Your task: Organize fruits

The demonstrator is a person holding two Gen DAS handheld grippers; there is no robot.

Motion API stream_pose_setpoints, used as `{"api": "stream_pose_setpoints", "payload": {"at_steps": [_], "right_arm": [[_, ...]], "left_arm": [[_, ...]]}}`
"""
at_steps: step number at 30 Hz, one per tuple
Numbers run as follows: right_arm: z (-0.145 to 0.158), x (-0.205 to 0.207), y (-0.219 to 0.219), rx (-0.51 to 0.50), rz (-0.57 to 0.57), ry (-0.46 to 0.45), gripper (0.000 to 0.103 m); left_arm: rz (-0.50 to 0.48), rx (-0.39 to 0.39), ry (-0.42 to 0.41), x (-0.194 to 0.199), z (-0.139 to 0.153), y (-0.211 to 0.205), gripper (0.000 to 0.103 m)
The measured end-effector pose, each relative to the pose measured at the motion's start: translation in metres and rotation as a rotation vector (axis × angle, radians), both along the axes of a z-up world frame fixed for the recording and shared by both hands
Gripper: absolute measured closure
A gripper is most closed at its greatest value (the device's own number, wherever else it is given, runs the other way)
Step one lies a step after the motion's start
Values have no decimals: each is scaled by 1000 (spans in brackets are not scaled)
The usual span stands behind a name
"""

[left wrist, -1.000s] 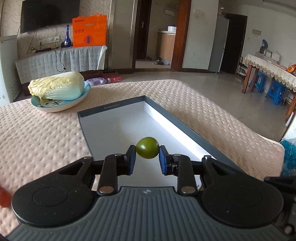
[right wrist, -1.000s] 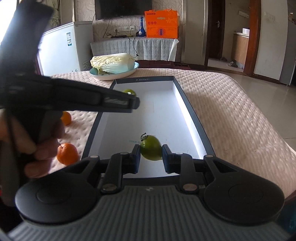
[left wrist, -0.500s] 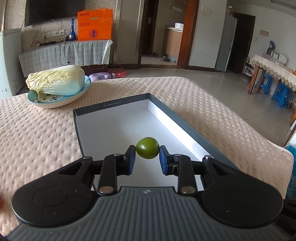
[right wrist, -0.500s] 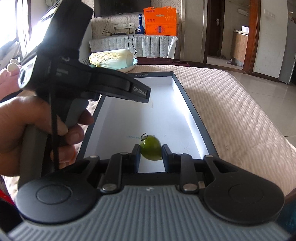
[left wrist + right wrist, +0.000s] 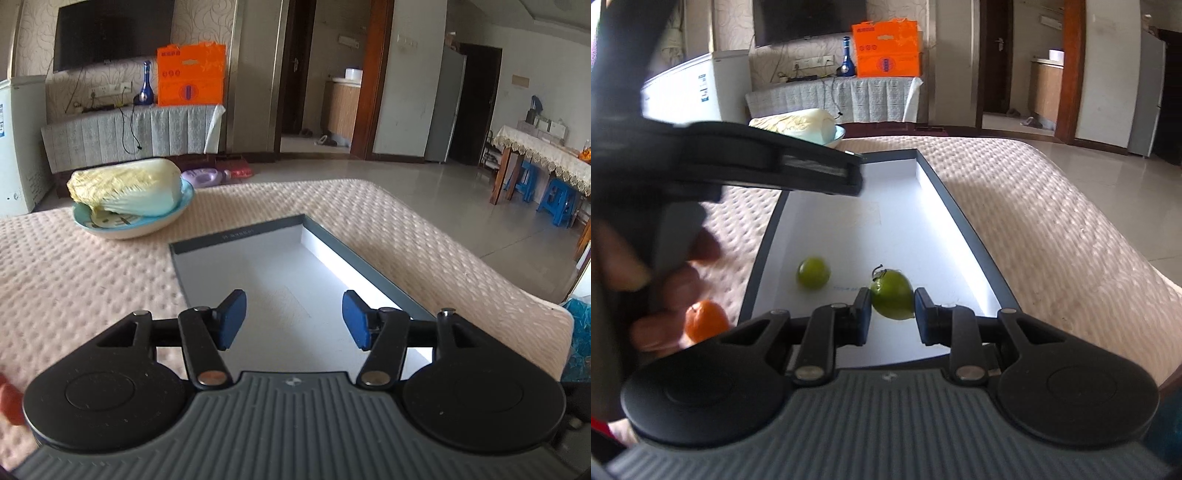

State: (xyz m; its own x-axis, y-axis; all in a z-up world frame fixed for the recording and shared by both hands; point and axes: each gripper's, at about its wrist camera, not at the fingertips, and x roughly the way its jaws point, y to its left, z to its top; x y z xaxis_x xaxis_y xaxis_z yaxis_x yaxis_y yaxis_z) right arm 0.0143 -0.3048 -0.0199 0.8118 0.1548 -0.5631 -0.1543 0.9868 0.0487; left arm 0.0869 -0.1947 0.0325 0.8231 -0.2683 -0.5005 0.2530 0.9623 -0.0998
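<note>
Since a moment ago: left claw [image 5: 293, 319] has let go of its round green fruit [image 5: 813, 272], which now lies on the white floor of the tray [image 5: 964, 221]; its blue pads [image 5: 232, 317] have swung wide apart with nothing between them.
Right claw [image 5: 892, 317]: jaws sit either side of the stemmed green fruit [image 5: 893, 294]; a sliver of gap shows beside each pad, so the grip looks loosened and I cannot tell whether it still pinches. That fruit is at the near end of the tray, right of the round one.
Left hand [image 5: 661, 280]: wrapped around the left tool's handle, blurred, at the left of the right wrist view, above the tray's left rim.
Orange [image 5: 706, 320]: on the bedspread just outside the tray's left wall, partly behind the fingers.
Red thing [image 5: 9, 400]: a blurred sliver at the left edge of the left wrist view; too little shows to name it.
Tray: long, dark-rimmed, white inside, lying lengthwise on the quilted pink bedspread [image 5: 74, 266].
Beyond the tray's far end: a pale blue bowl [image 5: 147, 225] holding a napa cabbage [image 5: 125, 188].
Far wall: cloth-draped cabinet with an orange box [image 5: 190, 75] and a blue bottle [image 5: 146, 85], under a dark television [image 5: 110, 33].
</note>
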Motion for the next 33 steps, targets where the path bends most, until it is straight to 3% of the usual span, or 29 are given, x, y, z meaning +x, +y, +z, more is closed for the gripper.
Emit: {"api": "stream_pose_setpoints", "payload": {"at_steps": [7, 16, 21, 33], "right_arm": [[0, 5, 16, -3, 8, -8, 75], [-3, 12, 21, 7, -18, 23, 75], [-2, 15, 21, 28, -23, 24, 75], [-3, 16, 30, 19, -21, 14, 73]], "left_arm": [[28, -7, -35, -32, 15, 33, 40], [72, 53, -13, -68, 17, 68, 40], [101, 16, 17, -95, 23, 96, 40], [117, 35, 52, -164, 13, 134, 40]]}}
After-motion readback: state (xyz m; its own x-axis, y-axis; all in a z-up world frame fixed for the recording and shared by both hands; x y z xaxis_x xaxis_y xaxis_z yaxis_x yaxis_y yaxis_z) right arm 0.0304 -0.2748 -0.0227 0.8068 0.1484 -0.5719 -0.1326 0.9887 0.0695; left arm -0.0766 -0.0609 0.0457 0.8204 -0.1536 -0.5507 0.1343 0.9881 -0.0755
